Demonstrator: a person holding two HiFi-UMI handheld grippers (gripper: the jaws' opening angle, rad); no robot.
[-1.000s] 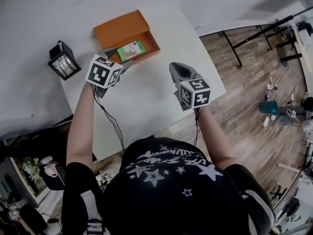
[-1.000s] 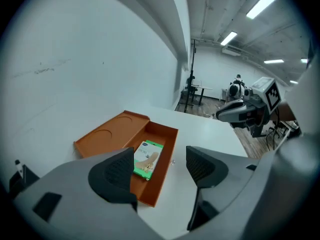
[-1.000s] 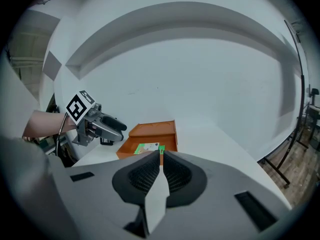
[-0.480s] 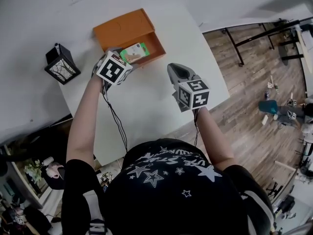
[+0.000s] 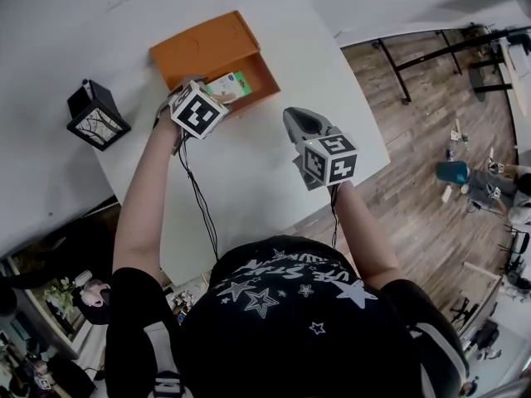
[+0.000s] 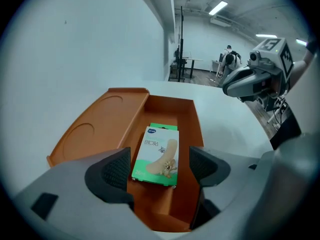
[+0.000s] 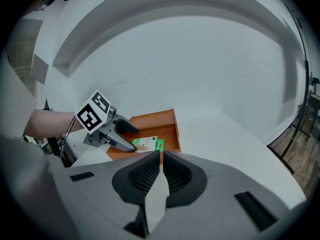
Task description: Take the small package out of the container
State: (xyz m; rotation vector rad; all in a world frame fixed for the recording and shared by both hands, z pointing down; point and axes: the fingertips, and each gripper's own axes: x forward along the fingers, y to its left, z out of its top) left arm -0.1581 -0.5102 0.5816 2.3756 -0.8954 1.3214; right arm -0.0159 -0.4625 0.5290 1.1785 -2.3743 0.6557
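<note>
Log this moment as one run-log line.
left gripper: open, jaws just opened wider, straddling small package in orange container, no contact | right gripper: shut, empty, over table | stage: pre-grasp

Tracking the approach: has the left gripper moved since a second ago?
Yes. The left gripper moved up-frame to the orange container, jaws just opened wider, small package between them, ungripped.

Black lantern (image 5: 98, 115) stands upright near left edge of white table (image 5: 257, 181); wood-plank floor (image 5: 423, 131) lies beyond right edge.
</note>
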